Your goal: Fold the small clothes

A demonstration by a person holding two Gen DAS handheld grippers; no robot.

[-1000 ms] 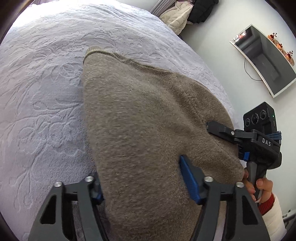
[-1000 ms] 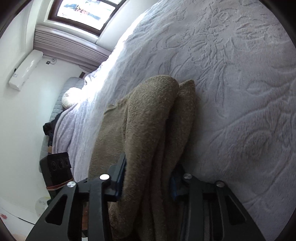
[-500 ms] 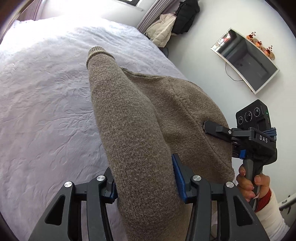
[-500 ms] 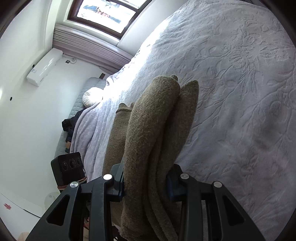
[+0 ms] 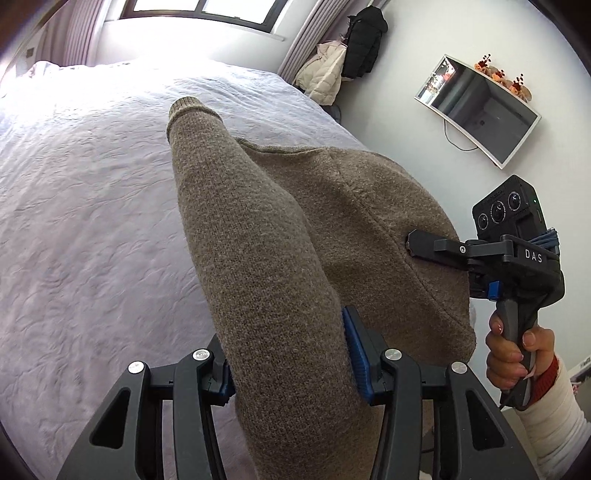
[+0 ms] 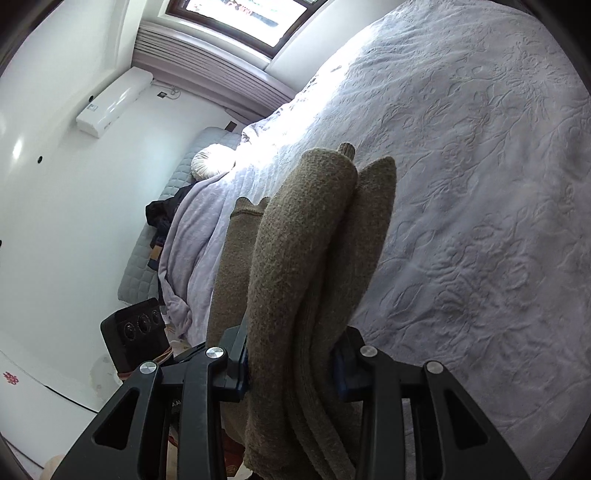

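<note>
Above the near edge of the bed, a brown sweater hangs clamped between two grippers.

Each of the two tongs holds a bunch of the knit: the left gripper has its blue pads pressed to either side of a thick sleeve-like roll, and the right gripper squeezes several stacked folds. From the left wrist view the right gripper bites into the sweater's right side, with the person's right hand wrapped around its handle. A ribbed cuff points toward the far end of the bed, over the pale embossed bedspread. On the wall beyond the bed's right edge hangs a curved television, with coats hanging near the window.
</note>
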